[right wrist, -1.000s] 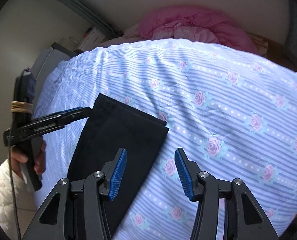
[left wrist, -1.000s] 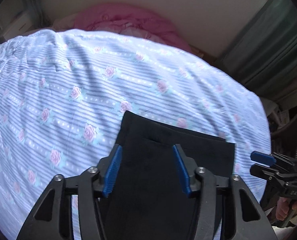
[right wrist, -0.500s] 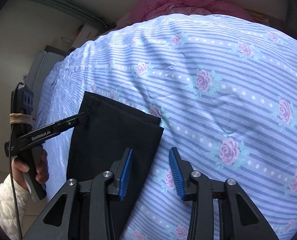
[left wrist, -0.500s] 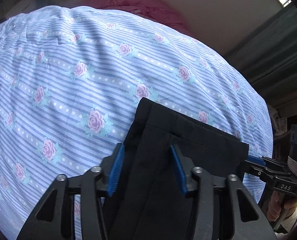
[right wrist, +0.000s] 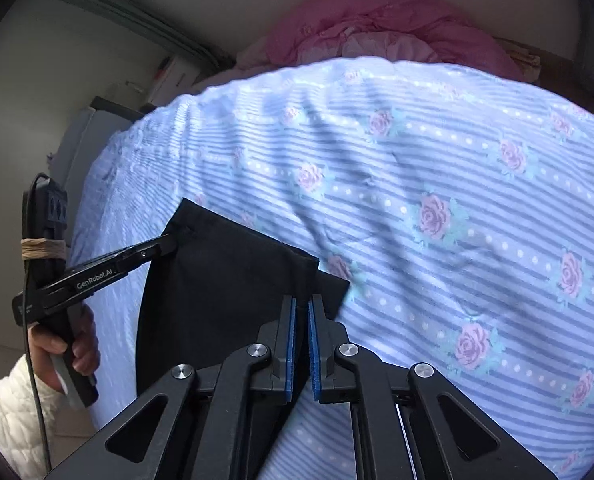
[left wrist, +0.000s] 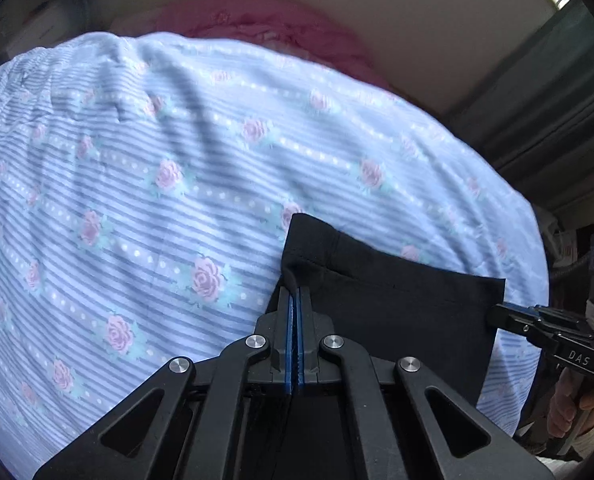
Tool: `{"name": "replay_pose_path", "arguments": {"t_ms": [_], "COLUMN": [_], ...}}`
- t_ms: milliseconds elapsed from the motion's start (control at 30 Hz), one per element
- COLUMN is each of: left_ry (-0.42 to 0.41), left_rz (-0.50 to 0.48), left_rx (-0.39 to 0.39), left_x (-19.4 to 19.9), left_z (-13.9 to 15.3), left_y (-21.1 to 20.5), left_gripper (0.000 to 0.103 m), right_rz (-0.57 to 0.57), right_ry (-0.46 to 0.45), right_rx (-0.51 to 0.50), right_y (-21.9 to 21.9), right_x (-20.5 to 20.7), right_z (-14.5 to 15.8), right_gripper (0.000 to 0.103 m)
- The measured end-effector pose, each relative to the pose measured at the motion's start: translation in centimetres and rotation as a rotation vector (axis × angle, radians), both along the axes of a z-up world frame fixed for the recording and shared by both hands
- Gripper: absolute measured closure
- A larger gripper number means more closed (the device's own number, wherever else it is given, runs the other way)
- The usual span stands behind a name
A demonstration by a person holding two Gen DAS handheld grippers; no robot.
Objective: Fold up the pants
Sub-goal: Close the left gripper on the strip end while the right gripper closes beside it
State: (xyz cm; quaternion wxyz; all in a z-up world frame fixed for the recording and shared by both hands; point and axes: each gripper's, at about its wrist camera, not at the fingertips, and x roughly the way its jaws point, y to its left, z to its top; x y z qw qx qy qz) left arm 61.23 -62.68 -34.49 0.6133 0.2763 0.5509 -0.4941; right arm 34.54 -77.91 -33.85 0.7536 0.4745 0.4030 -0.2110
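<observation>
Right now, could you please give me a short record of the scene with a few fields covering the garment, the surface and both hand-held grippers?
garment: black pants, lying flat, end edge toward the pink bedding
surface: striped bedsheet with a rose print
left hand-held gripper: shut, pinching a raised fold at the pants' left corner
right hand-held gripper: shut on the pants' right edge
left hand: wraps the gripper handle; white quilted sleeve
fold status: not yet made
</observation>
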Motion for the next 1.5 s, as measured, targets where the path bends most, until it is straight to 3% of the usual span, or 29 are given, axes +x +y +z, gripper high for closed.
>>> {"name": "replay_pose_path", "arguments": {"t_ms": [100, 200, 267, 333, 400, 500, 633, 733, 800, 833, 867, 900, 933, 1000, 1300, 1367, 1467, 1500], "left_ry": [0.034, -0.027, -0.046, -0.024, -0.010, -0.029, -0.039, 0.027, 0.074, 0.102, 0.133, 0.151, 0.146, 0.141, 0.148, 0.142, 0.151, 0.170], "left_rz": [-0.022, -0.036, -0.021, -0.003, -0.028, -0.095, -0.082, -0.049, -0.038, -0.034, -0.037, -0.050, -0.056, -0.053, -0.020, 0.007, 0.026, 0.033], "left_rx": [-0.026, -0.033, -0.056, -0.098, -0.109, -0.063, -0.006, 0.016, 0.021, 0.019, 0.016, 0.021, 0.023, 0.008, -0.002, 0.008, 0.018, 0.012], "left_x": [-0.3, -0.1, 0.7, 1.2, 0.8, -0.6, -0.1, 0.6, 0.8, 1.0, 0.9, 0.9, 1.0, 1.7, 3.9, 4.9, 5.0, 5.0], "left_z": [0.4, 1.4, 2.4, 3.3, 3.6, 2.4, 0.3, -1.2, -1.7, -1.8, -1.8, -1.7, -1.5, -0.8, 0.3, 0.2, -0.2, -0.3], "left_y": [0.2, 0.0, -0.2, -0.2, -0.5, -1.3, -1.7, -1.8, -1.6, -1.5, -1.5, -1.4, -1.3, -0.8, -0.3, -0.2, -0.4, -0.6], "left_gripper": [0.098, 0.089, 0.079, 0.067, 0.066, 0.063, 0.050, 0.042, 0.042, 0.048, 0.055, 0.071, 0.079, 0.089, 0.088, 0.081, 0.062, 0.050], "right_rz": [-0.003, -0.020, -0.039, -0.054, -0.061, -0.056, -0.040, -0.035, -0.030, -0.025, -0.020, -0.015, -0.010, -0.004, 0.050, 0.035, -0.006, -0.010], "right_ry": [0.031, 0.023, 0.025, -0.002, 0.001, -0.002, -0.040, -0.074, -0.080, -0.089, -0.096, -0.097, -0.099, -0.093, -0.114, -0.132, -0.164, -0.170], "right_rx": [-0.010, 0.005, 0.021, 0.038, 0.028, 0.045, 0.089, 0.128, 0.135, 0.138, 0.141, 0.142, 0.141, 0.137, 0.135, 0.164, 0.212, 0.218], "right_y": [0.3, 0.4, 0.4, 0.3, 0.3, 0.0, -0.5, -1.2, -1.2, -1.3, -1.3, -1.4, -1.5, -1.5, -1.2, -1.6, -2.3, -2.4], "right_x": [-0.7, -1.4, -1.7, -1.9, -2.1, -2.4, -3.2, -3.4, -3.3, -3.1, -3.0, -2.9, -2.9, -2.8, 0.4, 0.1, -0.1, 0.0], "right_z": [-0.5, -0.8, -0.9, -0.6, -0.5, -1.2, -2.2, -3.4, -3.4, -3.5, -3.5, -3.6, -3.7, -3.7, -3.7, -4.2, -4.9, -5.0], "right_gripper": [0.095, 0.095, 0.089, 0.068, 0.063, 0.063, 0.063, 0.063, 0.063, 0.063, 0.063, 0.063, 0.063, 0.063, 0.063, 0.063, 0.063, 0.063]}}
